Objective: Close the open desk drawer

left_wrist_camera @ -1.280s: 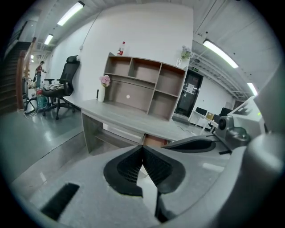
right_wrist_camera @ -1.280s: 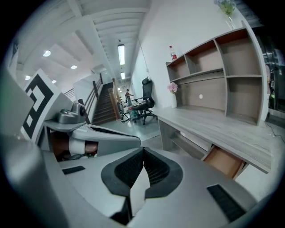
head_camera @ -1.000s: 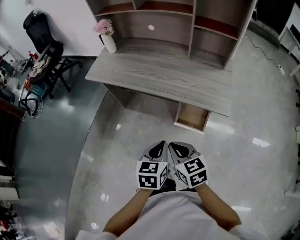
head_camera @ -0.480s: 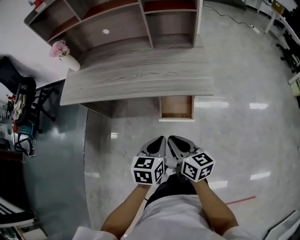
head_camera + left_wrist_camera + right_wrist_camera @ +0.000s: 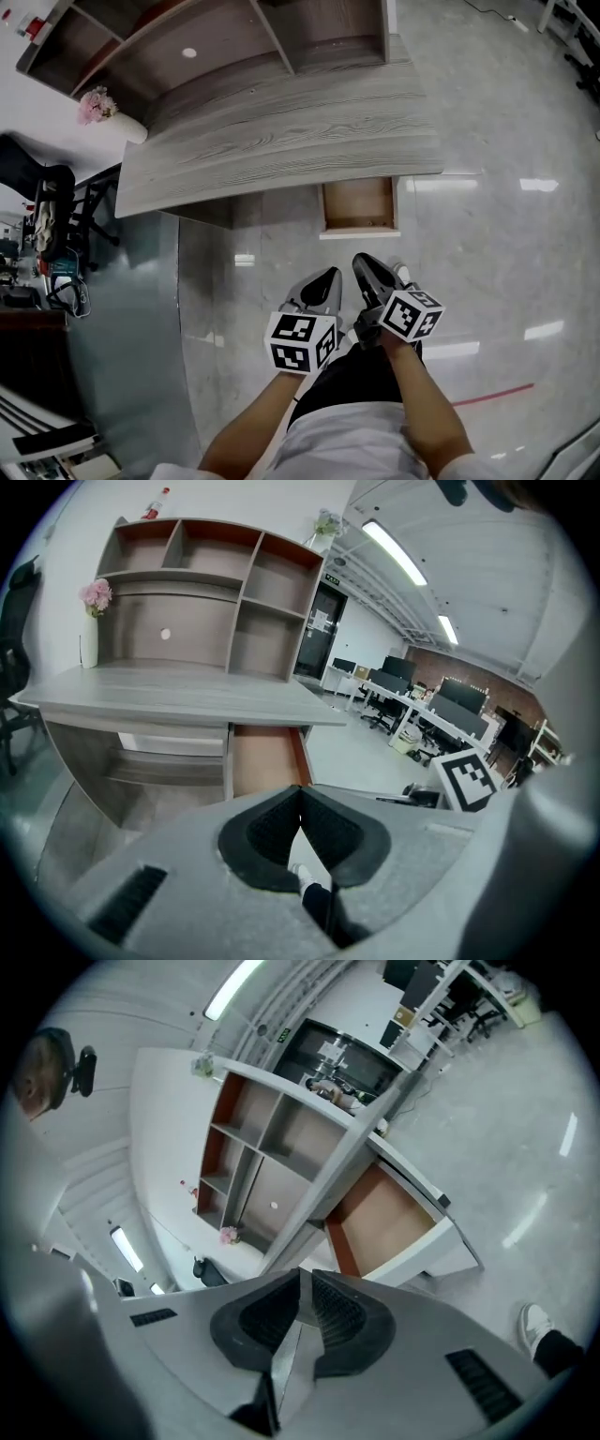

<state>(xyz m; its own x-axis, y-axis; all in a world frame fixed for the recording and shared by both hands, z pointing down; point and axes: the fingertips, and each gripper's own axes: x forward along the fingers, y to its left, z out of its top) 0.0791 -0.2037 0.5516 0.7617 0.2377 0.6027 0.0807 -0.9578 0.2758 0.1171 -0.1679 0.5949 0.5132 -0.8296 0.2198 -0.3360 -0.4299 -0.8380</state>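
The open drawer (image 5: 357, 206) juts out from under the grey wooden desk top (image 5: 281, 131); its brown inside looks empty and its white front faces me. Both grippers hover over the floor short of it, side by side. My left gripper (image 5: 332, 274) is shut with nothing in it. My right gripper (image 5: 362, 261) is also shut and empty, rolled onto its side, with its tip nearest the drawer front. The left gripper view has the drawer (image 5: 266, 759) straight ahead beyond the shut jaws. In the right gripper view the drawer (image 5: 389, 1211) appears tilted.
A shelf hutch (image 5: 234, 37) stands on the desk, with a white vase of pink flowers (image 5: 111, 114) at its left end. A black office chair (image 5: 56, 202) stands to the left. My shoe (image 5: 401, 273) rests on the glossy floor beside the right gripper.
Both grippers have sunk and come nearer the drawer. The right gripper has rolled onto its side and pushed ahead of the left. The desk now sits squarer in the head view.
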